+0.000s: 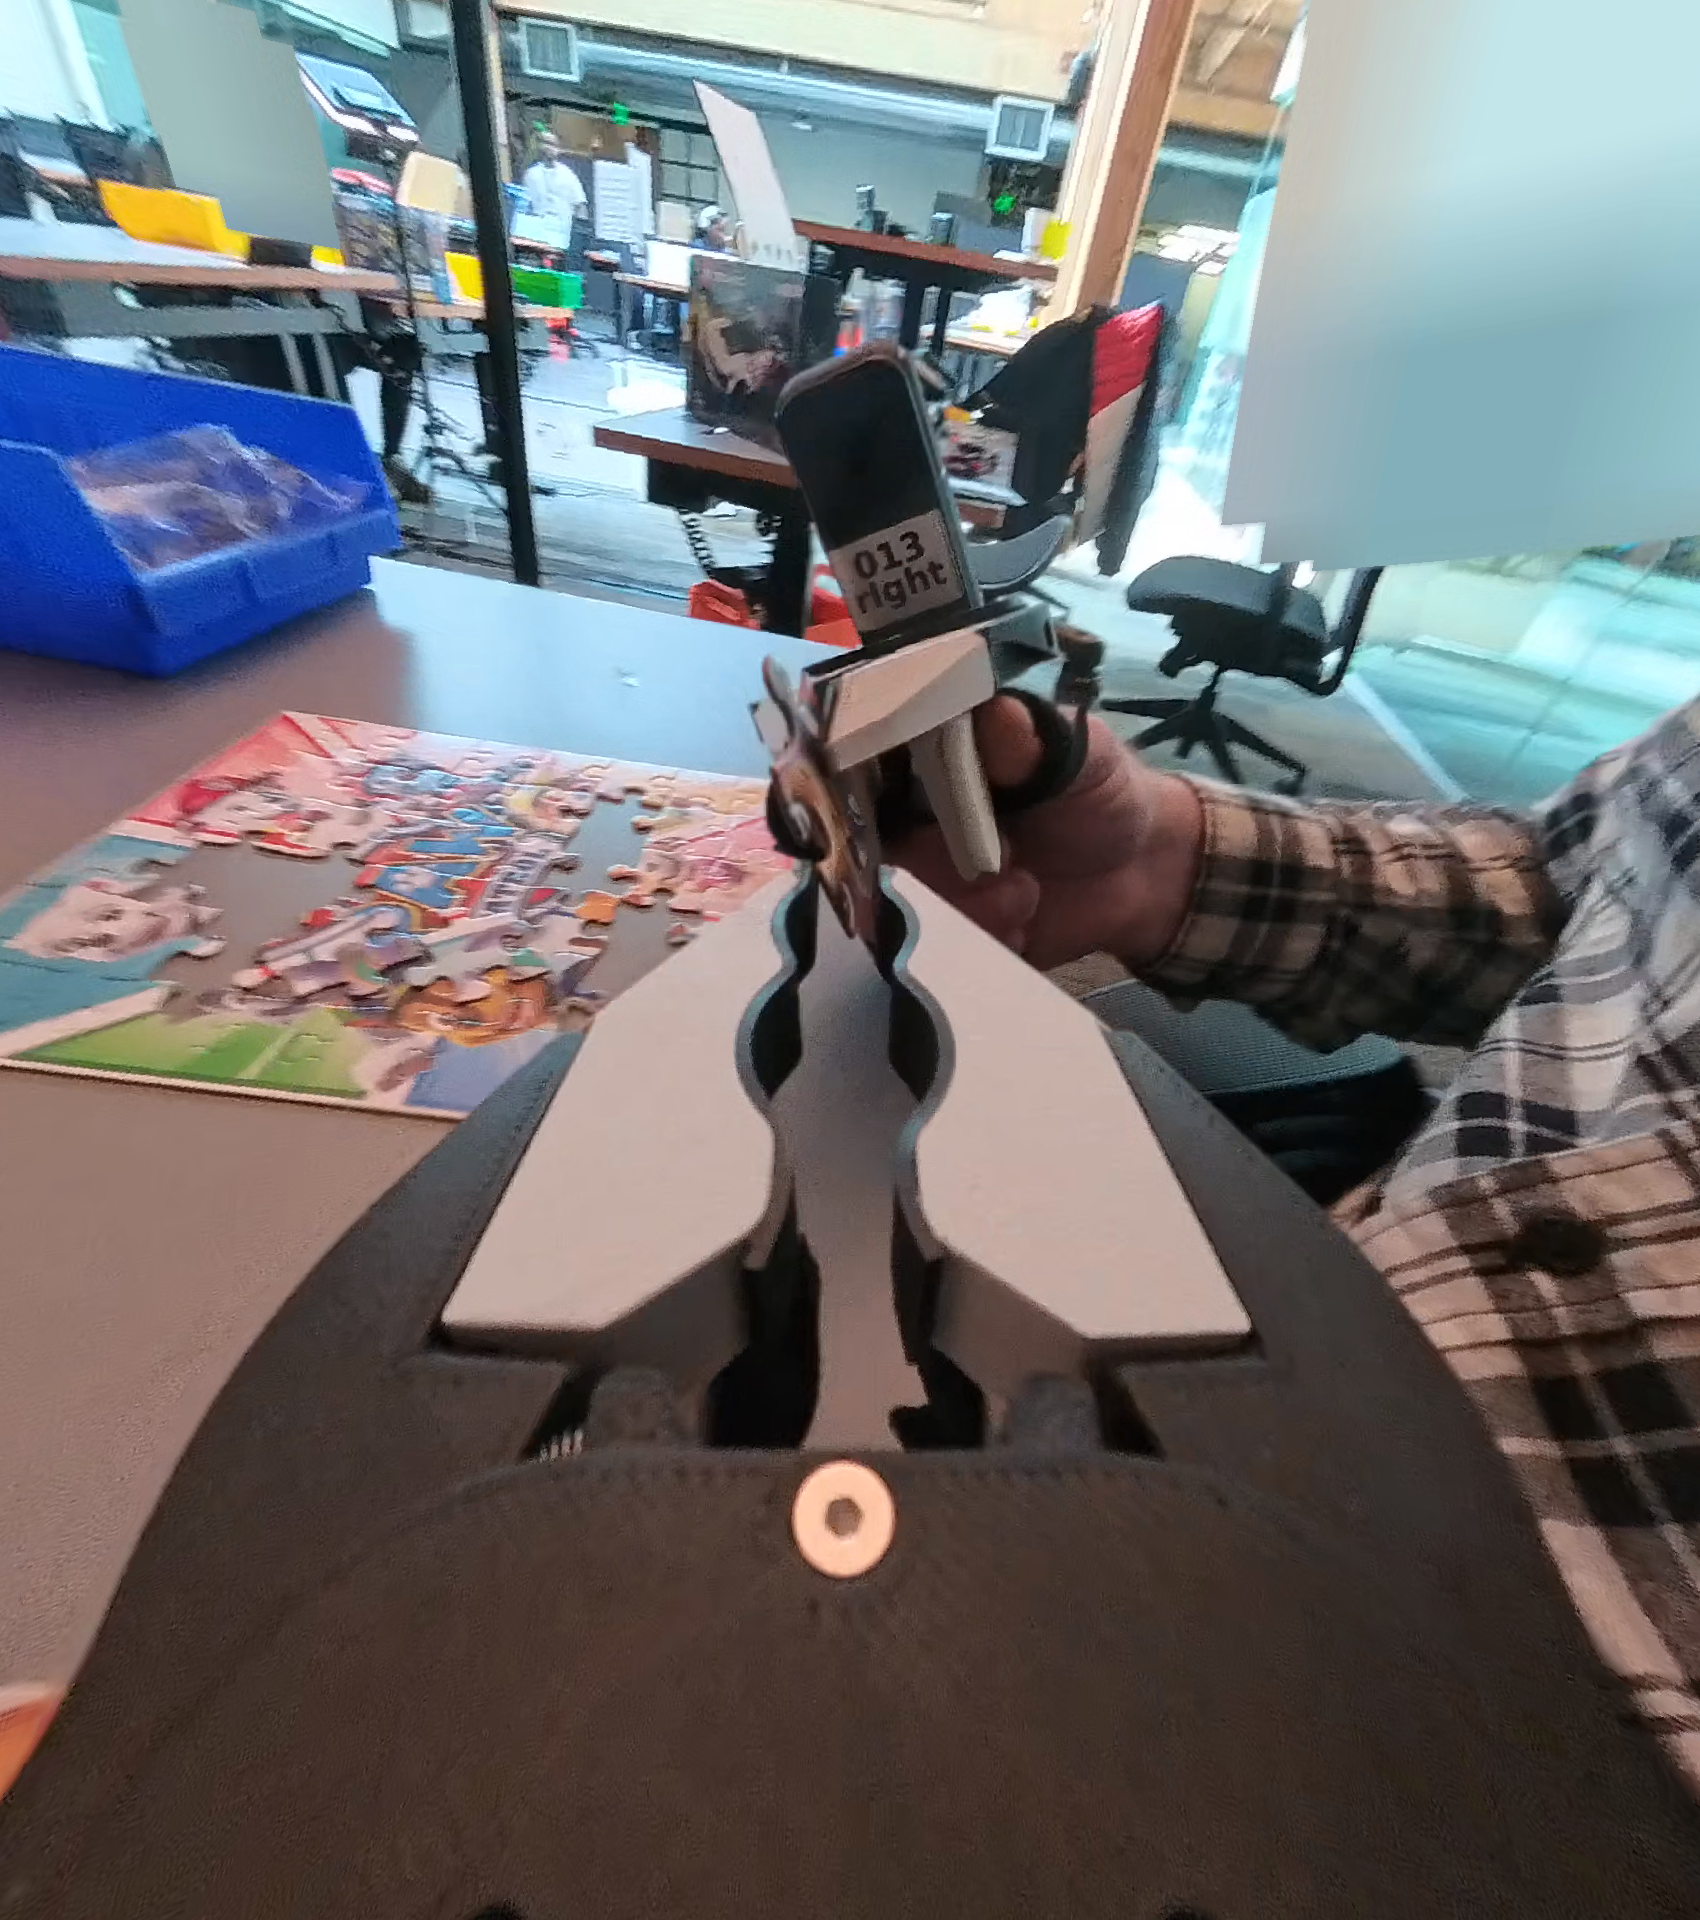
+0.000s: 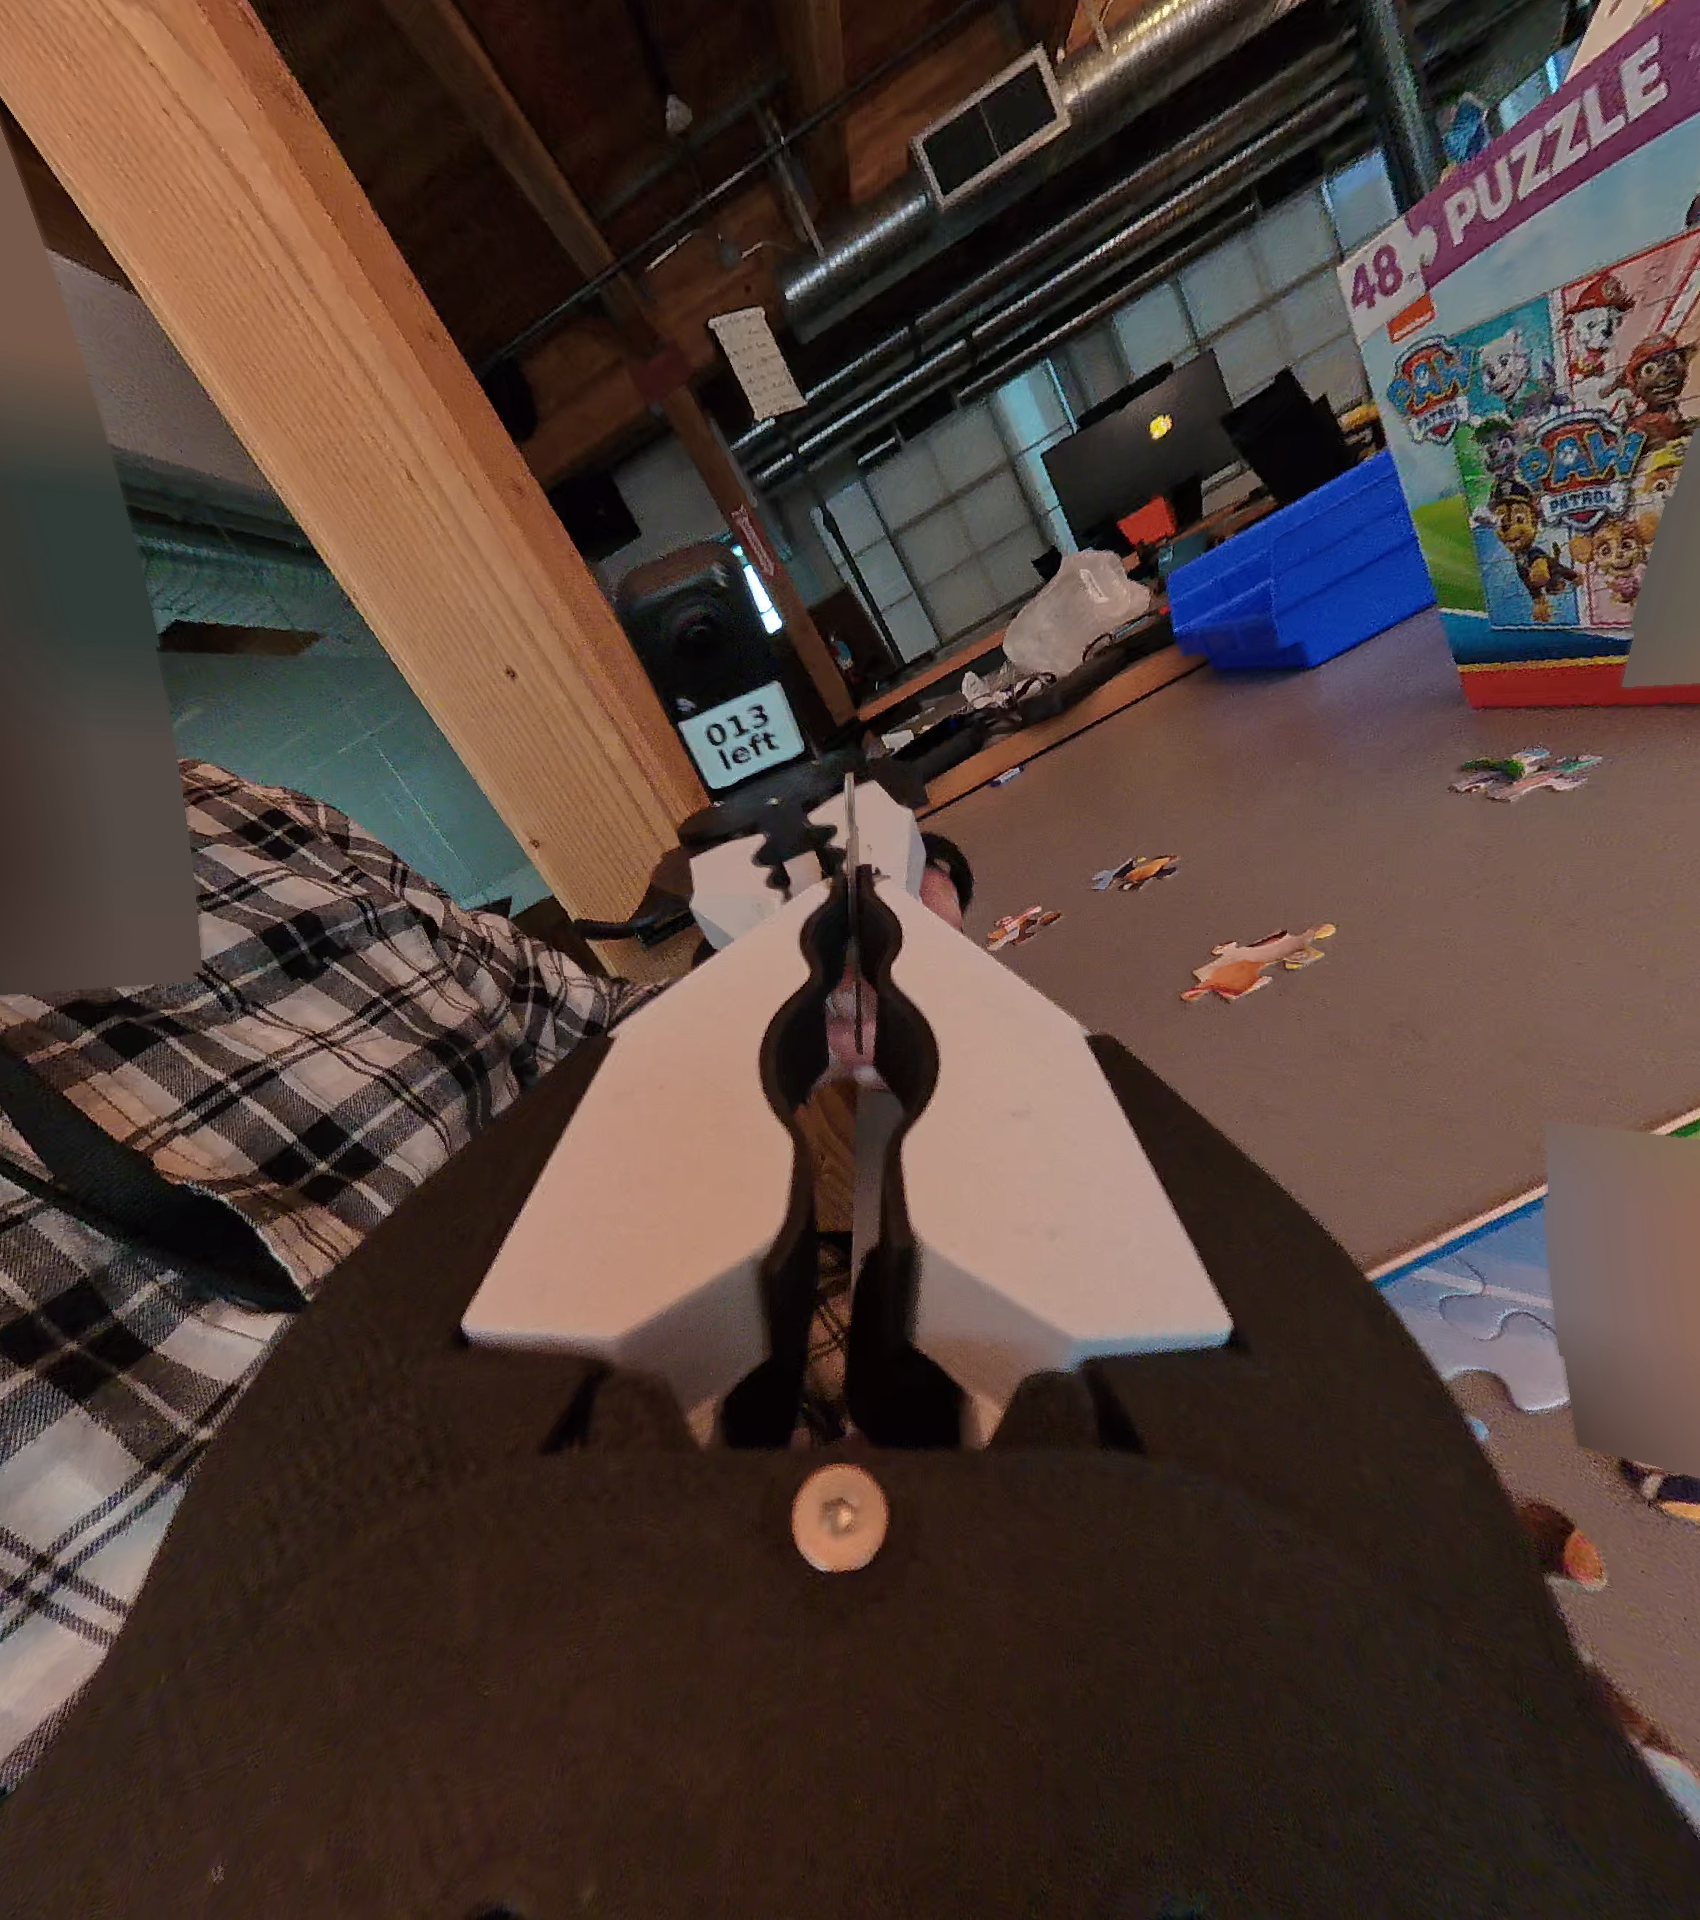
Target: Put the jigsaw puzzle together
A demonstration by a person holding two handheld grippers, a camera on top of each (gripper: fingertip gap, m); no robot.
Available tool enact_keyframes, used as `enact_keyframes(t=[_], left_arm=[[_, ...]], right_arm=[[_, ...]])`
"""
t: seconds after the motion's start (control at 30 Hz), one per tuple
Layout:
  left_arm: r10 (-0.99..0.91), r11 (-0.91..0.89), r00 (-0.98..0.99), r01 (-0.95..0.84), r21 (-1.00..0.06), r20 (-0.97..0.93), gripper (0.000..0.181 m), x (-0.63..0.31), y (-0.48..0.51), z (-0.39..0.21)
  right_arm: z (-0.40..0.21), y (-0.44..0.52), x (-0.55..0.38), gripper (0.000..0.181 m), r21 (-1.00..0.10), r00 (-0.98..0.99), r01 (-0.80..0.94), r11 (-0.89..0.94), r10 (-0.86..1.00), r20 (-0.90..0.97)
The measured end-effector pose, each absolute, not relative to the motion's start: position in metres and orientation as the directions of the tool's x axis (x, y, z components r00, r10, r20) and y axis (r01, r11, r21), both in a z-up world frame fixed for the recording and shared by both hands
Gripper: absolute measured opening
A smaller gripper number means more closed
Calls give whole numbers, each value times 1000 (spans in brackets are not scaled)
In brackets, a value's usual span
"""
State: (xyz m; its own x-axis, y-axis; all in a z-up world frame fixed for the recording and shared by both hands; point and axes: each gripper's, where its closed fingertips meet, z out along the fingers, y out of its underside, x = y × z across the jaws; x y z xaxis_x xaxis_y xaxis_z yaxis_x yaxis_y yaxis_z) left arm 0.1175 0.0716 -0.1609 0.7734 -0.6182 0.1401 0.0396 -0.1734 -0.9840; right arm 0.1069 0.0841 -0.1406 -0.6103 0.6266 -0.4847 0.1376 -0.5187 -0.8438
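Puzzle board (image 1: 233,1049): partly assembled on the grey table (image 1: 150,1226), ahead and to the left of the left gripper's fingers. The border and several inner clusters are joined; dark gaps remain in the middle.
Loose pieces (image 2: 1256,961): several lie scattered on the table, to the right of the right gripper's fingers and well apart from them. A small pile sits farther off, near the puzzle box (image 2: 1594,416).
Progress: judged past halfway but unfinished; the held piece and the scattered ones are yet to be placed.
Held piece (image 1: 830,831): in the air between the two grippers, above the table edge and off the board. The right wrist view shows it edge-on.
Left gripper (image 1: 846,925): fingers nearly together, tips at the lower end of the piece; contact looks likely, a firm grip cannot be confirmed.
Right gripper (image 2: 854,935): fingers closed on the piece, clamping its upper part.
Step in hand: judged a handover or regrip between grippers.
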Motion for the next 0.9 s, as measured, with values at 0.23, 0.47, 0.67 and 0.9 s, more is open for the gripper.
enact_keyframes(t=[0.23,0.47,0.67,0.9], left_arm=[[-698,-257,672,89,-962,248,0,127,68,-163],[-765,-377,625,-237,-895,156,0,137,66,-188],[-798,-403,589,-366,-839,126,1,136,78,-195],[-824,-458,521,-379,-804,224,0,130,103,-192]], right_arm=[[-144,75,119,0,-869,-582,124,-479,675,-454],[-161,75,125,10,-963,-480,223,-151,843,-244],[-173,82,133,0,-934,-472,356,-23,858,-201],[-180,110,134,0,-894,-426,448,-27,873,-239]])
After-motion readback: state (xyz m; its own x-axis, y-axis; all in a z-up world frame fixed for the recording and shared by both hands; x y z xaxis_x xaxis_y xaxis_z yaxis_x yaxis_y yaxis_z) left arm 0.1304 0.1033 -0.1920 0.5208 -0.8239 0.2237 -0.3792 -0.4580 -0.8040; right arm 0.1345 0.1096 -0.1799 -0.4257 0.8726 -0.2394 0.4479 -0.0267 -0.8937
